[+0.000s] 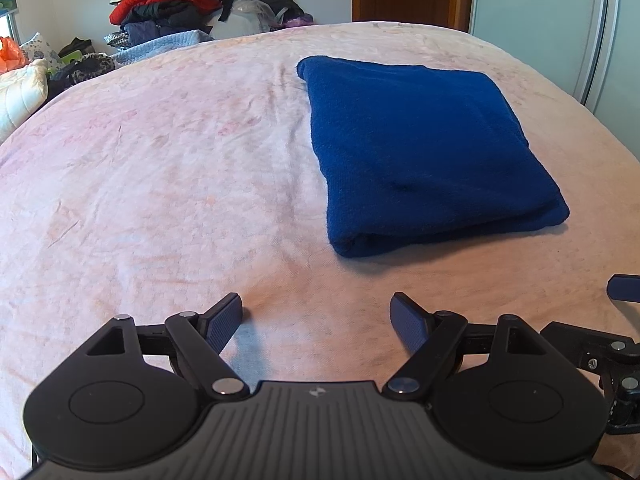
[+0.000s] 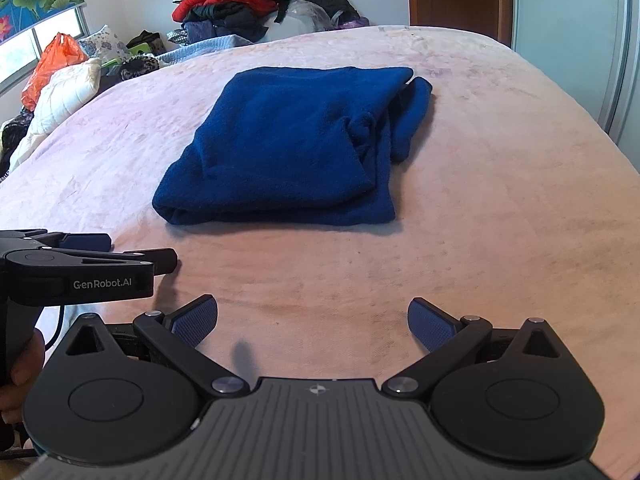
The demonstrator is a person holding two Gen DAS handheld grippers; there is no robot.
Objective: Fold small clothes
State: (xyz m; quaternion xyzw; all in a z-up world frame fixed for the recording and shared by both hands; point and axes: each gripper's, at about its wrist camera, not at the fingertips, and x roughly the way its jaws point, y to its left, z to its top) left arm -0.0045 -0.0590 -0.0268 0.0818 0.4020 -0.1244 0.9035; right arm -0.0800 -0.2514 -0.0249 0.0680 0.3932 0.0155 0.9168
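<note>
Left-wrist view: the folded blue garment [image 1: 424,152] is seen lying on the pink bedspread [image 1: 160,180], ahead of the left tongs [image 1: 316,322] and off to their right, well apart from the blue pads. The left tongs are held wide, and nothing is caught between them; only bare bedspread is seen in the gap.

From the right-wrist view the same blue garment [image 2: 288,148] is found ahead and a little to the left of the right tongs [image 2: 313,324], which are likewise spread wide and hold nothing. The garment is thus placed between the lines of the two tongs, rather nearer the right one's line, and it is touched by neither. The left tongs [image 2: 86,242] are seen at the left edge of this view, beside the right ones and short of the cloth.

The bundle's long axis is judged to run away from the person, with a thick rolled fold at the near edge. Along its right side a loose flap or sleeve [image 2: 412,116] is left sticking out, with bunched cloth beside it. That untidy part is judged to be reached more easily by the right tongs, so any tucking would probably be begun from that side.

A heap of other clothes [image 1: 180,4] is piled beyond the bed's far edge.
</note>
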